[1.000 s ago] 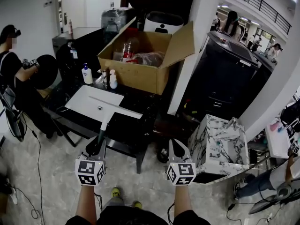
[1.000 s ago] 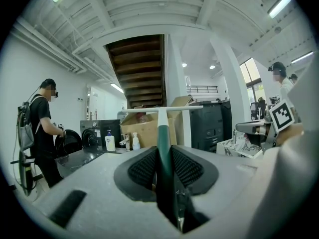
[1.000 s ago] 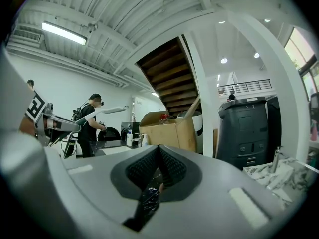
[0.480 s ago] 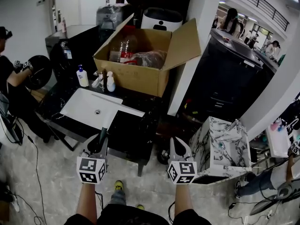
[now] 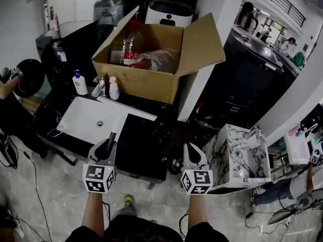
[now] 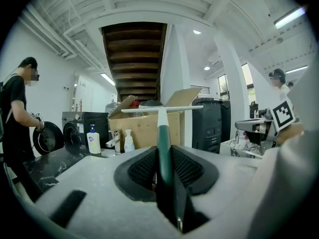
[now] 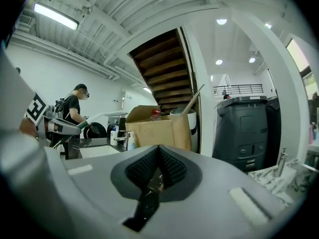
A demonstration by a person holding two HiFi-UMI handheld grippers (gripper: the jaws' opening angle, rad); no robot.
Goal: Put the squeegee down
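Observation:
My left gripper (image 5: 107, 149) is shut on the dark green handle of a squeegee (image 5: 115, 129). Its white neck and long white blade (image 5: 127, 109) reach out over the black counter beside the sink. In the left gripper view the handle (image 6: 163, 146) runs straight up between the ribbed pads and the blade (image 6: 162, 108) lies level across the top. My right gripper (image 5: 190, 149) hangs to the right at about the same height, jaws shut with nothing in them. The right gripper view shows its pads (image 7: 149, 169) meeting.
A white sink basin (image 5: 83, 122) is set in the black counter (image 5: 144, 145), with a faucet (image 5: 98, 88) and soap bottles (image 5: 79, 82) behind it. An open cardboard box (image 5: 146, 82) stands at the back. A marbled sink unit (image 5: 237, 158) sits at right. A person (image 6: 17, 113) stands at left.
Both grippers have moved forward towards the counter, so the sink and the box sit nearer. The squeegee stays in the left gripper and the right gripper stays shut.

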